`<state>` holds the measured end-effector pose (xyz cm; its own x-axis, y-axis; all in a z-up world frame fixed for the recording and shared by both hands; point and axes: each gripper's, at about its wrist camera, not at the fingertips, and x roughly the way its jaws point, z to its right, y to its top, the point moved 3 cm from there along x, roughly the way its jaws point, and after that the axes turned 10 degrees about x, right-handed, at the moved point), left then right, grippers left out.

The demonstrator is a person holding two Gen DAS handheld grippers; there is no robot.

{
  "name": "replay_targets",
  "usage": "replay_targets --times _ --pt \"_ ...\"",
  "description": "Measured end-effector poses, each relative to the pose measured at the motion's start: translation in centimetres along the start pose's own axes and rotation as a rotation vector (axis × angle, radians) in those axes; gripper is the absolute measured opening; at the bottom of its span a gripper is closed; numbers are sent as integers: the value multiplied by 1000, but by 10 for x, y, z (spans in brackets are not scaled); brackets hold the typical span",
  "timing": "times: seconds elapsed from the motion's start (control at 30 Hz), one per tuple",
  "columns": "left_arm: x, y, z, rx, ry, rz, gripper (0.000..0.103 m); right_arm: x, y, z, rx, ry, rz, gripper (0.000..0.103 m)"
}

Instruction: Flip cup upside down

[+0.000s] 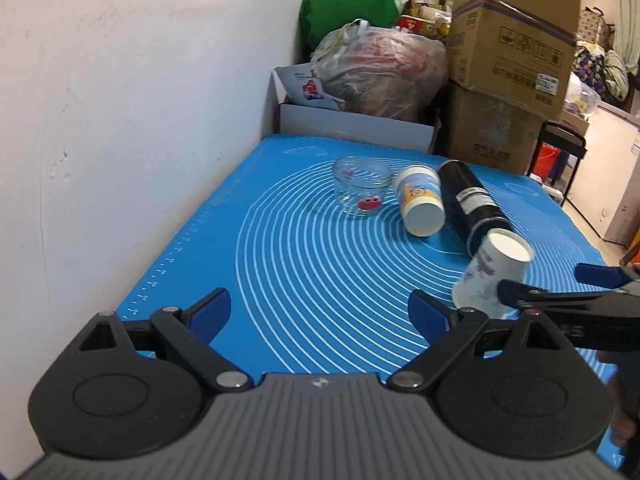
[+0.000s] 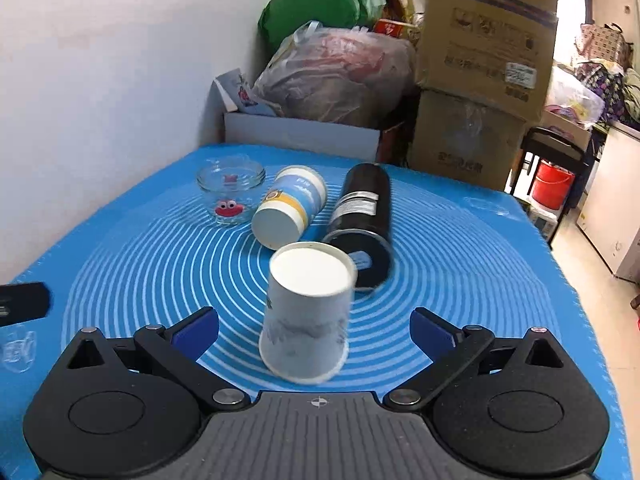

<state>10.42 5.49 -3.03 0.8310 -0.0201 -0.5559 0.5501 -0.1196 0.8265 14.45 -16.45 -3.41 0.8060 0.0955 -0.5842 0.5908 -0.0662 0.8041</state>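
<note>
A white paper cup (image 2: 306, 312) with a faint grey print stands upside down on the blue mat (image 2: 120, 264), slightly tilted and blurred, its base up. It is between the open jaws of my right gripper (image 2: 314, 330), and neither finger touches it. In the left wrist view the same cup (image 1: 490, 276) is at the right, with the right gripper's fingers (image 1: 520, 292) on either side of it. My left gripper (image 1: 318, 314) is open and empty over the mat's near left part.
A clear glass jar (image 2: 231, 194) with a red figure stands upright at the back left. A blue and white paper cup (image 2: 290, 208) and a black can (image 2: 362, 216) lie on their sides. Boxes (image 2: 480, 60) and bags are piled behind the table. A wall runs along the left.
</note>
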Motion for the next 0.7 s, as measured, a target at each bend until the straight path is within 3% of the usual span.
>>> replay_targets --times 0.37,0.7 --pt "-44 -12 34 73 -43 15 95 -95 -15 33 82 -1 36 103" --pt "-68 -24 50 106 -57 4 95 -130 -36 44 85 11 8 103"
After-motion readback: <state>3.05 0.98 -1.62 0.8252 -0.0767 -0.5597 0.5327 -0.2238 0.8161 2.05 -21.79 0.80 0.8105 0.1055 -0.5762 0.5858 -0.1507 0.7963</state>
